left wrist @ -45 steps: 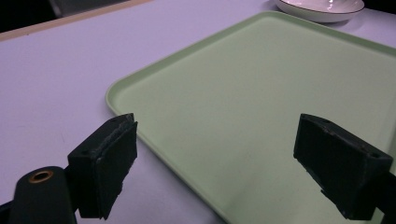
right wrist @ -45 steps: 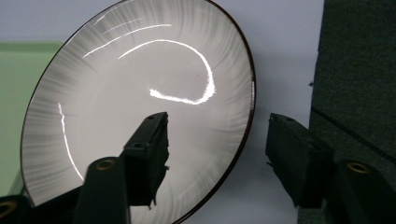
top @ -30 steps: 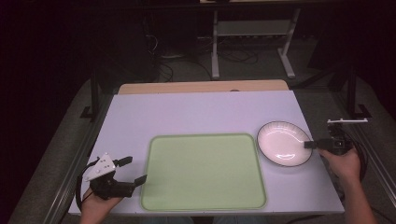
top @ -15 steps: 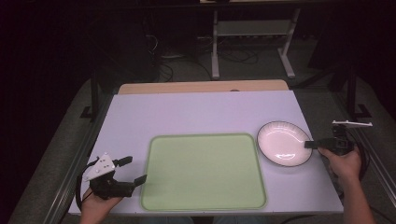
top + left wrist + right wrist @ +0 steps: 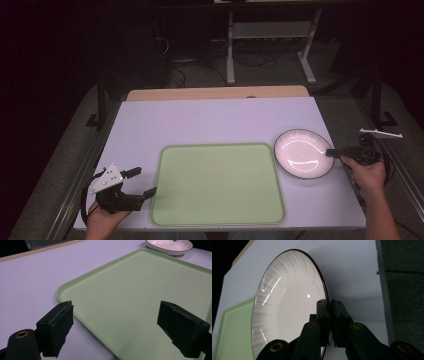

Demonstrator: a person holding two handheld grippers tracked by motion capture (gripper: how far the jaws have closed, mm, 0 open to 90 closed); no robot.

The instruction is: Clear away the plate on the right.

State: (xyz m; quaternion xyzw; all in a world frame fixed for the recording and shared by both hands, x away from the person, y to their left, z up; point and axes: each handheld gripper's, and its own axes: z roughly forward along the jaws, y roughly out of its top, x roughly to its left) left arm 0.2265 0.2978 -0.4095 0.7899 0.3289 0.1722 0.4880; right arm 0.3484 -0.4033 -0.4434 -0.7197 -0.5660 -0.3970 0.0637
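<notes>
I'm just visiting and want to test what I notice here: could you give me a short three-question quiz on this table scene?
1. True or false: the right tool is clamped on the rim of the white plate.
2. Which is open with nothing between its jaws? A) the left tool B) the right tool
3. Fill in: the plate rests on the table beside the ____ edge of the green tray, as the high view shows it.

Key:
1. True; its jaws pinch the plate's dark-edged rim.
2. A; the left tool's jaws stand wide apart at the tray's near left corner.
3. Right; the plate sits off the tray by its far right corner.
</notes>
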